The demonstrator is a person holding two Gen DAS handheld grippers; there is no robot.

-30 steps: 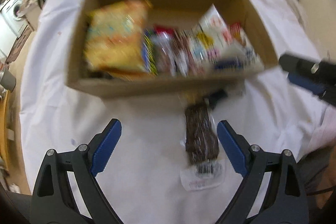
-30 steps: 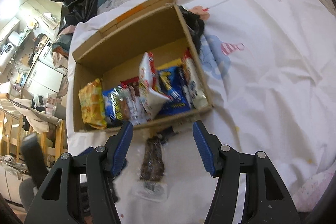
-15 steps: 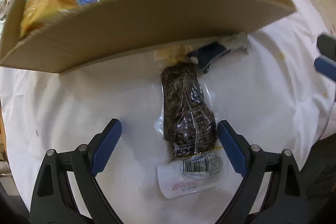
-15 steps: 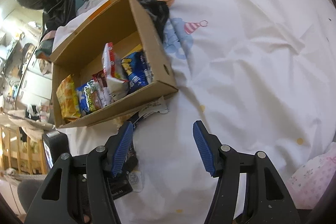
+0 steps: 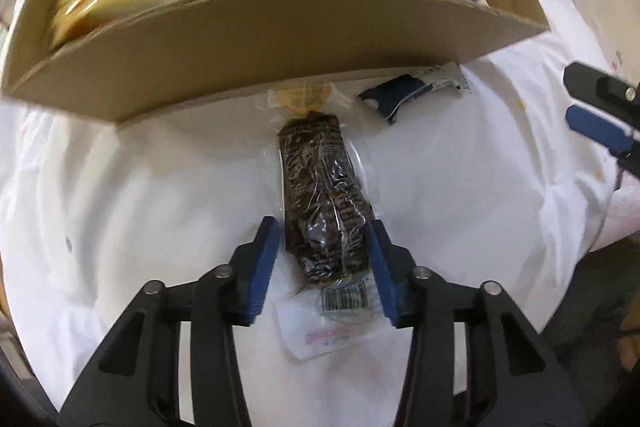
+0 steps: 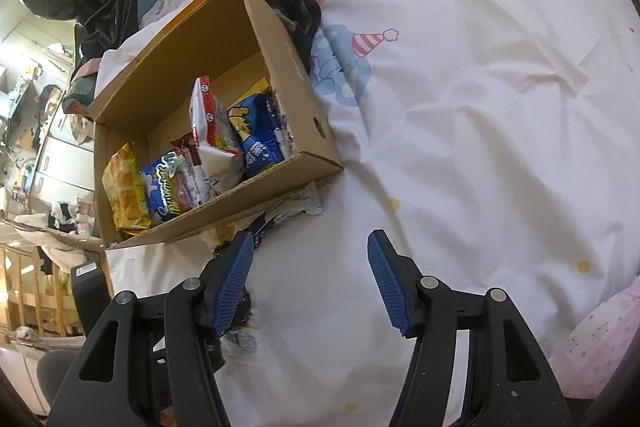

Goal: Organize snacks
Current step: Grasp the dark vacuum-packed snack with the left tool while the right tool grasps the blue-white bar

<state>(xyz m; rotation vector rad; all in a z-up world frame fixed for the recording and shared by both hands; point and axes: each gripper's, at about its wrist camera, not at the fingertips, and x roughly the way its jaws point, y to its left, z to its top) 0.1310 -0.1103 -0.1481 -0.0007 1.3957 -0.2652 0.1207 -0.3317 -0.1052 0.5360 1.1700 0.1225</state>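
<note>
While straddling dark snack packet [image 5: 324, 195], left tongs [image 5: 323, 259] low; nearly closed.

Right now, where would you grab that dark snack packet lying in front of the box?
Across its narrow width near the barcode end, from above. The dark snack packet lies flat and long on the white sheet, and the left gripper already straddles it there.
</note>
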